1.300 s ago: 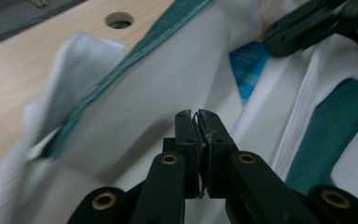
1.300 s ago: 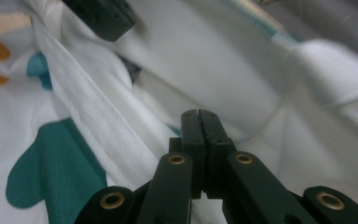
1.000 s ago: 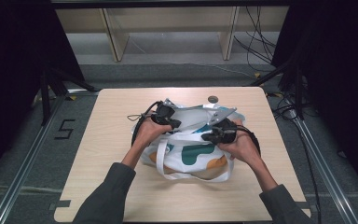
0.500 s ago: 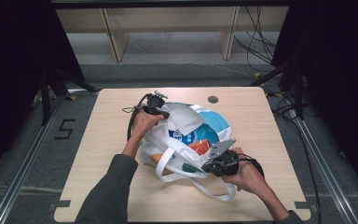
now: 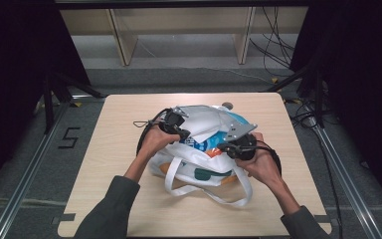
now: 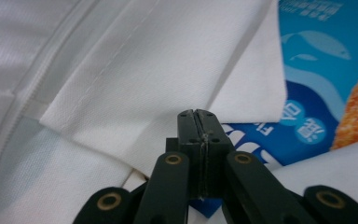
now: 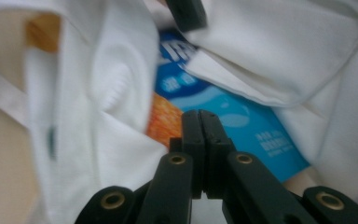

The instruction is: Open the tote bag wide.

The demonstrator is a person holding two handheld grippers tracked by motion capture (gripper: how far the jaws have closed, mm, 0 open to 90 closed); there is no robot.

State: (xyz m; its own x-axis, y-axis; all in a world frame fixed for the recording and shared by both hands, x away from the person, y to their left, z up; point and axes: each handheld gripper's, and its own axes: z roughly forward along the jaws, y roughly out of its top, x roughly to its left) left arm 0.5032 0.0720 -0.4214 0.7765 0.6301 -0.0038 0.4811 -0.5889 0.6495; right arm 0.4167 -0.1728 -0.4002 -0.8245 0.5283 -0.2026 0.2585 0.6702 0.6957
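High view: white tote bag holds a blue snack packet

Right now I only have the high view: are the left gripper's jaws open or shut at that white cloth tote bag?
Observer: Shut. The left gripper has its jaws pressed together, and a fold of the white cloth tote bag lies just beyond the tips. I can't tell if any cloth is pinched.
Operator: Right one?
Observer: The right gripper is shut too, pointing into the bag's mouth at a blue printed snack packet.
Operator: Packet covered?
Observer: Partly. In the right gripper view a white flap of the bag lies over the packet's upper edge.
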